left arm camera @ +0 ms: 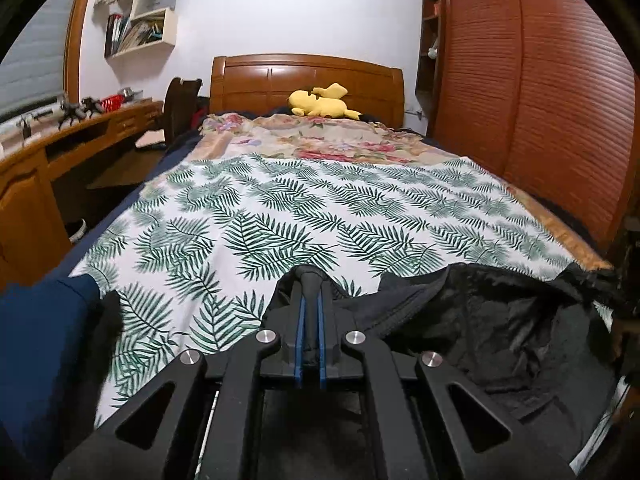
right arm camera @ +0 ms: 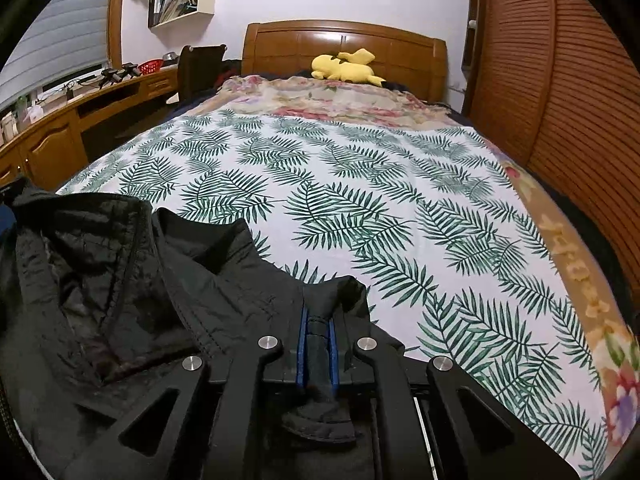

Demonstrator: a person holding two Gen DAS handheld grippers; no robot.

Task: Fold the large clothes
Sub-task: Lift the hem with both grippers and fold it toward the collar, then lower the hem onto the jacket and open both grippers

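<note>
Left wrist: left gripper (left arm camera: 311,280) pinches black jacket (left arm camera: 500,328) over the leaf sheet (left arm camera: 280,200); right gripper (right arm camera: 319,320) pinches it too.

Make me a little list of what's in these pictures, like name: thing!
place: bed with a leaf-print sheet
garment: black jacket, lying at the sheet's near edge
left gripper: shut on the black jacket
right gripper: shut on the black jacket
toy: yellow plush by the wooden headboard
beside the bed: desk, wardrobe
</note>
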